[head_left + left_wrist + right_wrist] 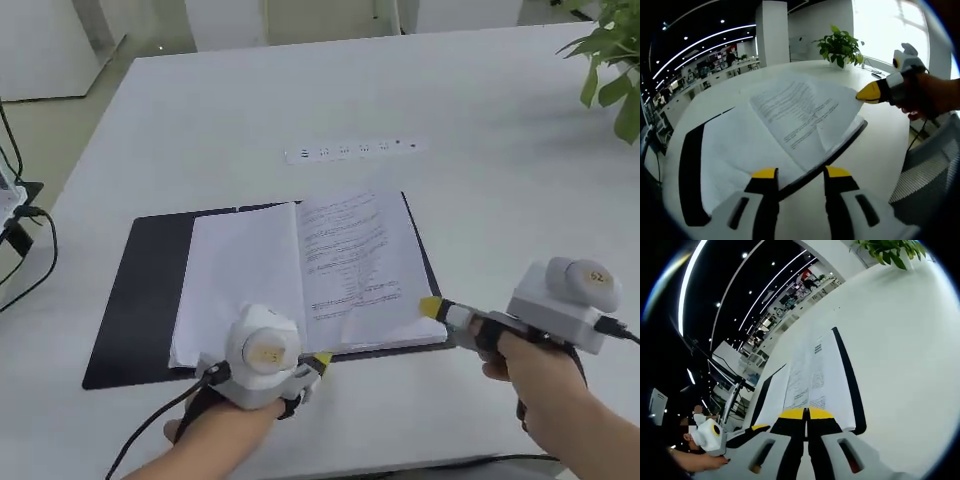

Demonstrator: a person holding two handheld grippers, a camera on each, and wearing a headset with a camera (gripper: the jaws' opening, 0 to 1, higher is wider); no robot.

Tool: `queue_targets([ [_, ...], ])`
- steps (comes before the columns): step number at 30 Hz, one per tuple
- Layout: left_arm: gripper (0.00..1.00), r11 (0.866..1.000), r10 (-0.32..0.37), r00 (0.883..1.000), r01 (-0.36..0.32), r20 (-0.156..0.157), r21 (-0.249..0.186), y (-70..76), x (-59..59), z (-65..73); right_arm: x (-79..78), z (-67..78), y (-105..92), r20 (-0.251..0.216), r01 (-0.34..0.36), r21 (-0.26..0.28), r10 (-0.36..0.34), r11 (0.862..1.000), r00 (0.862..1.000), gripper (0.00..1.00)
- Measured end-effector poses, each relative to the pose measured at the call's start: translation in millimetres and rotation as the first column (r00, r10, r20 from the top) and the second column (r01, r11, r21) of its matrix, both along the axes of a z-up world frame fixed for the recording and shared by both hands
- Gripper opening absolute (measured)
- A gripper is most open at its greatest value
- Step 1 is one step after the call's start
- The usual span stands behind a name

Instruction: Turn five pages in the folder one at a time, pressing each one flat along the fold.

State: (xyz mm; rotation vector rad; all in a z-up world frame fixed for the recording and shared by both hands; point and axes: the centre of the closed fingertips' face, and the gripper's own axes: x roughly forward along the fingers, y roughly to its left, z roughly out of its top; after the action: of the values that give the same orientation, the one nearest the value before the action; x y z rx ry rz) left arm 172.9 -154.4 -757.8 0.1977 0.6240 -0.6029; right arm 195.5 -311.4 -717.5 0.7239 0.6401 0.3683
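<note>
Right gripper pinches the printed page at its 4 o'clock corner; left gripper, jaws apart, sits at the folder's 6 o'clock edge.

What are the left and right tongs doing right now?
Left tongs: open, holding nothing.
Right tongs: closed on the printed white paper page at its corner.

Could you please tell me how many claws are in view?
2. The left claw is open at the near edge of the folder; the right claw is shut on the outer corner of the right-hand page.
</note>
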Motion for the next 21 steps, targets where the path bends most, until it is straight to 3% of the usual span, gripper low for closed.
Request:
queue_targets([
  [4,0.35,0.999,0.021,0.999,-0.020,0.028,-0.025,18.3,-3.6,17.9,0.7,22.3,11.1,0.027,0.010,0.071,-0.012,0.997,1.000,0.00],
  [9,0.36,0.997,0.051,0.998,-0.049,0.047,-0.052,40.7,-9.1,32.5,1.6,46.5,30.9,0.065,0.003,0.105,-0.010,0.994,0.998,0.00],
  [16,0.36,0.990,0.117,0.991,-0.111,0.066,-0.081,74.9,-14.3,49.4,2.5,76.7,80.9,0.129,-0.071,0.088,0.059,0.994,0.990,0.00],
  [21,0.37,0.984,0.157,0.984,-0.148,0.083,-0.103,94.6,-19.0,59.6,3.7,85.5,113.8,0.151,-0.125,0.072,0.113,0.990,0.982,0.00],
])
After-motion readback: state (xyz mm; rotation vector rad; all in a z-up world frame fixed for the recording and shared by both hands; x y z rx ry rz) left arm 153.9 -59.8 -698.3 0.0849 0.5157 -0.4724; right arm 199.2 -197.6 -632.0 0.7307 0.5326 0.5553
